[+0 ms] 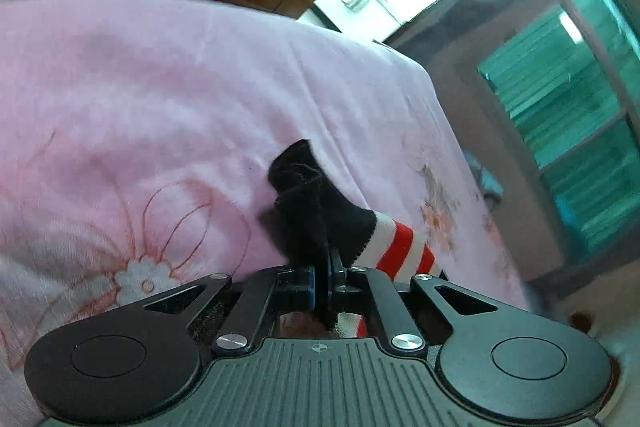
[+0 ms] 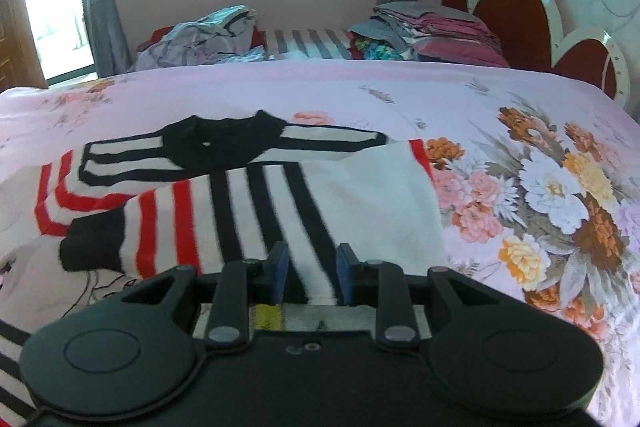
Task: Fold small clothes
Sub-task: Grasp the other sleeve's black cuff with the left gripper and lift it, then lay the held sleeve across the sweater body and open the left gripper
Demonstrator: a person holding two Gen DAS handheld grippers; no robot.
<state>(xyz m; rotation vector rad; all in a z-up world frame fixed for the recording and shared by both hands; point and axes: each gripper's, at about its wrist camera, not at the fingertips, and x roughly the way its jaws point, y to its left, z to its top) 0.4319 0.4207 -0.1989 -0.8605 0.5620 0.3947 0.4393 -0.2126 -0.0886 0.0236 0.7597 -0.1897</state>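
Striped sweater (image 2: 248,195), a small knit in white with black and red bands, lies spread on the pink floral bedspread (image 2: 520,99) of the bed, partly folded over itself, with a black cuff at its left edge. The left claw (image 1: 322,275) is clamped tight on a black cuff with red and white stripes (image 1: 320,211), which bunches up between the blue pads in the left wrist view. The right claw (image 2: 310,267) stands partly apart over the near hem; striped cloth shows in the gap, but whether the pads press on it cannot be told.

The step in hand looks like carrying a sleeve across the body. To do it well, the left claw should keep only the cuff pinched, lift just enough to clear the cloth, and lay the sleeve flat and square to the side seam, while the right claw pins the hem so the body does not drag or wrinkle. Release only once the sleeve rests smooth.

No brand, label or readable writing shows on the sweater, the claws or the bedding.
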